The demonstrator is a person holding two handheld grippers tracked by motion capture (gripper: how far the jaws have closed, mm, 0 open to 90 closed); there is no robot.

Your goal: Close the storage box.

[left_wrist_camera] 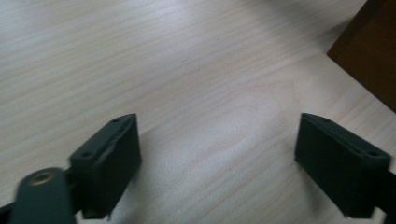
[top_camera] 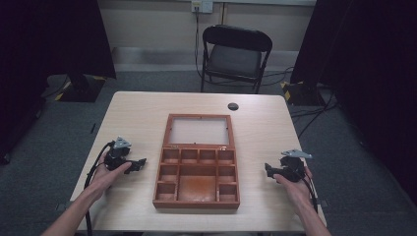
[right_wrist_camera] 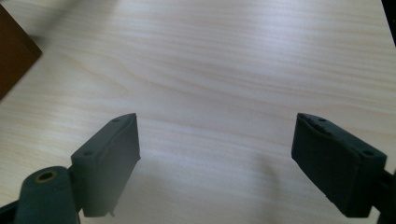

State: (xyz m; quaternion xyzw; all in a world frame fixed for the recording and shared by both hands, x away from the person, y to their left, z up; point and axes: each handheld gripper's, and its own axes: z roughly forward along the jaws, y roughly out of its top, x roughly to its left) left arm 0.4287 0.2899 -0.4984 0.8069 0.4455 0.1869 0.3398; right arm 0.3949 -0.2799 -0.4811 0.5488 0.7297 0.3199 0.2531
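A rectangular wooden box with small square compartments lies open in the middle of the pale wood-grain table, between the left gripper and right gripper, both with jaws spread and empty.

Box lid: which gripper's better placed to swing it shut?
Near even. The left gripper sits slightly closer to the wooden box than the right gripper; both are open, and the lid lies flat behind.
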